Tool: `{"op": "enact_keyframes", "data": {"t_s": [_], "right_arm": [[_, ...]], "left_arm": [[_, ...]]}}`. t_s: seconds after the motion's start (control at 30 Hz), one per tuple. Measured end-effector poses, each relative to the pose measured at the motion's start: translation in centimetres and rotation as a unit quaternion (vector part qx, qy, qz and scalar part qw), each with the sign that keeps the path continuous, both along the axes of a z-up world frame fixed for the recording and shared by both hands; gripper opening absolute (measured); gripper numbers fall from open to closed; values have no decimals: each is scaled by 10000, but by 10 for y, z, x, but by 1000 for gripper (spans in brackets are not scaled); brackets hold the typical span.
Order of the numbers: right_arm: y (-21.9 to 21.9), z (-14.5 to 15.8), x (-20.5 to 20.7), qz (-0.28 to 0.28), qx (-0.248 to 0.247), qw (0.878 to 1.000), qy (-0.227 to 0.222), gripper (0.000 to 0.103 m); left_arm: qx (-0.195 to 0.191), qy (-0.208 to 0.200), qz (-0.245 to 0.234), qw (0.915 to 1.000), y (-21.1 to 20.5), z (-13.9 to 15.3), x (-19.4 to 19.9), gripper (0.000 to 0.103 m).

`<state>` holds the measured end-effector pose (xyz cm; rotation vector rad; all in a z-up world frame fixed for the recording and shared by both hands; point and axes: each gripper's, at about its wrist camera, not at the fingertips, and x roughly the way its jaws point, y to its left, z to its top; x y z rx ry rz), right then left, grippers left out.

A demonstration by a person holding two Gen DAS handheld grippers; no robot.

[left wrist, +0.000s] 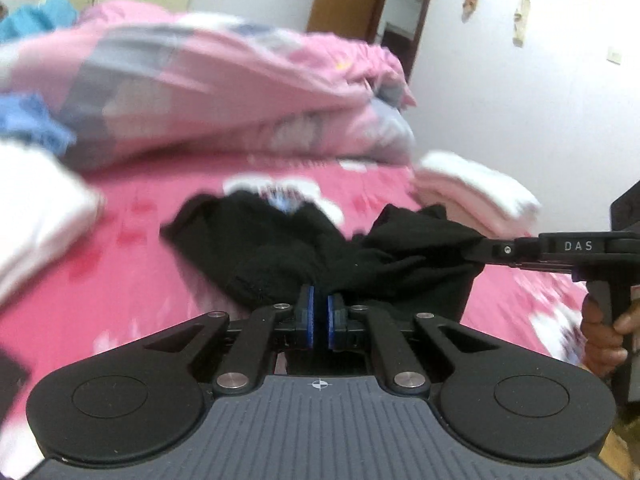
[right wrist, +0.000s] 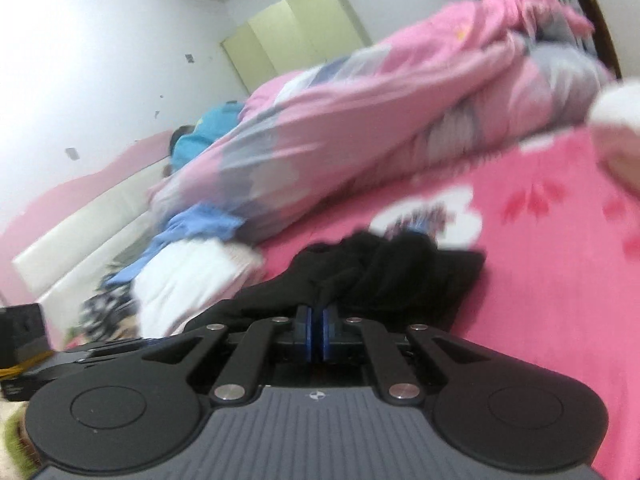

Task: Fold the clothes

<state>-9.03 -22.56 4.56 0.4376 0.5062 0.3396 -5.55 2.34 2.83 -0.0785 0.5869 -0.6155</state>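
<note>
Left hand-held gripper [left wrist: 319, 312] is nipped tight on the near hem of the black garment [left wrist: 280, 248], blue pads almost together with cloth pinched between them. The garment runs straight out from those pads and drapes onto the pink bed sheet [left wrist: 120, 280] beyond. To the right of the garment, the right hand-held gripper [left wrist: 486, 250] comes in sideways, its tip buried in the garment's right edge, a hand [left wrist: 600, 332] wrapped round its grip.

Over on the right wrist view, the right hand-held gripper [right wrist: 318, 320] is likewise squeezed narrow on the black garment [right wrist: 380, 272], which bunches up just past its pads. Left of the garment lies a white folded pile [right wrist: 192, 280] with blue cloth [right wrist: 200, 224] behind it. Farther back from the garment, a pink and grey quilt [right wrist: 360, 120] is heaped across the bed, everything blurred.
</note>
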Motion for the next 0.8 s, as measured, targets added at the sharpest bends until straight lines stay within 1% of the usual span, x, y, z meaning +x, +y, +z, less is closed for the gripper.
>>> {"op": "enact_keyframes", "data": {"t_s": [0.1,0.13,0.17,0.23,0.3,0.37,0.4,0.43,0.47,0.53,0.57,0.63,0.7,0.8], "right_arm": [[-3,-22,-35,-38,360,9984,433,4],[-3,-31,-43,-53,397,9974,598,4],[-2,-39,-50,-86,333,9967,735,4],[2,-55,-59,-181,20,9950,982,5],[4,-64,-63,-323,-340,9921,1161,6],[4,-69,-72,-489,-633,9891,1238,6],[3,-65,-76,-562,-697,9885,1215,7],[-1,-61,-79,-614,-654,9891,1167,9],[-5,-57,-83,-667,-612,9896,1118,10],[-11,-47,-89,-746,-554,9912,944,25],[-9,-42,-88,-708,-614,9923,816,28],[1,-33,-77,-578,-784,9937,557,41],[14,-26,-59,-404,-984,9939,301,43],[43,-16,-22,-19,-1299,9915,-32,44]], "left_arm": [[113,344,-176,9992,11,-17,-17,4],[180,430,-251,9986,14,-23,-23,4],[260,493,-367,9978,14,-28,-27,4],[343,547,-596,9961,14,-34,-34,7],[409,524,-759,9949,16,-38,-40,9],[407,354,-755,9957,20,-35,-46,19],[352,301,-742,9962,24,-33,-48,29],[243,293,-701,9968,29,-31,-48,38],[126,301,-630,9975,34,-30,-48,40],[-95,320,-469,9983,42,-29,-46,47],[-169,333,-377,9986,45,-29,-45,49],[-241,368,-166,9989,46,-31,-43,50],[-274,397,-35,9988,45,-34,-38,50],[-191,539,231,9981,41,-41,-27,50]]}}
